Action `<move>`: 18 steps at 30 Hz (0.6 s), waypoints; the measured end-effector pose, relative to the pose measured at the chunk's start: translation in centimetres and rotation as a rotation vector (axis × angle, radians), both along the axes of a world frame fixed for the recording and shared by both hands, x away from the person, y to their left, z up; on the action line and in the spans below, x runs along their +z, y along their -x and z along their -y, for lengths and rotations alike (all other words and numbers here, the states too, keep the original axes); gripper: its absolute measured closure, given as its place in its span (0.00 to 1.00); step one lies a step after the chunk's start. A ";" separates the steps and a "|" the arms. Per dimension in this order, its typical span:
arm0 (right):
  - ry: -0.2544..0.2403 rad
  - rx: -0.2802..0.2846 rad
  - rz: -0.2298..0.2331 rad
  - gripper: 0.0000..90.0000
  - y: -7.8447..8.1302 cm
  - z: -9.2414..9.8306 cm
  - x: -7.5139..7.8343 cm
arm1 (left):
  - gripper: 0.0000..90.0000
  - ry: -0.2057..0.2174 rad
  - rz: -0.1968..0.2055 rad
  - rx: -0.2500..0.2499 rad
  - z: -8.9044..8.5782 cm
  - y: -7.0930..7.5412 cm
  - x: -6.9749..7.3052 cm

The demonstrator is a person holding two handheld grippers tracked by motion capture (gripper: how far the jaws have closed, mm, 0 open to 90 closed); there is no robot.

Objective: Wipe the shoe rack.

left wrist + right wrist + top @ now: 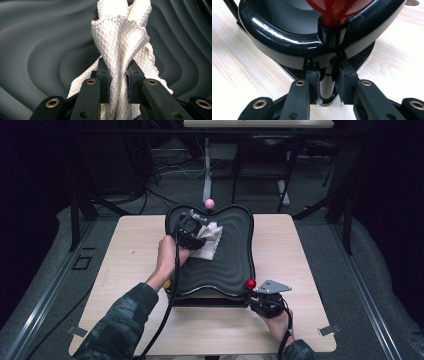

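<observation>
Right gripper (266,296), nearest the person at the tray's (235,265) front right corner: fingers (313,83) clamped on the thin black post (327,85) under the rim, just below the red knob (250,283). It acts as the anchor. It should stay pinched and level, so the tray doesn't skate on the tabletop (130,255) while the other hand wipes.

Left gripper (192,229), farther in over the tray's back left area: fingers (103,80) closed on a bunched white cloth (120,52) with a diamond weave. The cloth fans out past the fingertips and hangs over the dark ribbed tray floor (42,50). From the high view it reads as lying on the surface at its far end; actual contact can't be confirmed.

Judgement on doing the wipe well:
- press the loose fan of cloth flat, so fabric touches the tray and not the fingers
- follow the wavy ridges rather than cutting across them; the cloth should then seat in the grooves
- short overlapping strokes, working from the back rim toward the anchored corner
- re-grip if the wad twists into a rope; little face is left as it stands

Beyond the back rim, a pink knob (209,202) stands on that edge.

Writing: no brand, label or readable text on tray, cloth, knobs or tabletop.
</observation>
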State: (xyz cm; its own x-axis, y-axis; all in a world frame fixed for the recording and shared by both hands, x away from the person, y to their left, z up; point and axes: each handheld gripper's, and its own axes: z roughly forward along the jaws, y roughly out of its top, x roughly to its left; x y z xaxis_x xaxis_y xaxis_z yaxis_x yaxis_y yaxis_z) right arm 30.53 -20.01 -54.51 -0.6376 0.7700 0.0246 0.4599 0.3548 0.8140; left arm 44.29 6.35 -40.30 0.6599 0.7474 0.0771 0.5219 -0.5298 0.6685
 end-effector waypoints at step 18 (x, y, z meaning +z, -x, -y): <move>-0.020 0.014 0.004 0.82 -0.2 0.1 -0.2 | 0.85 0.053 0.043 0.080 0.1 -2.9 1.4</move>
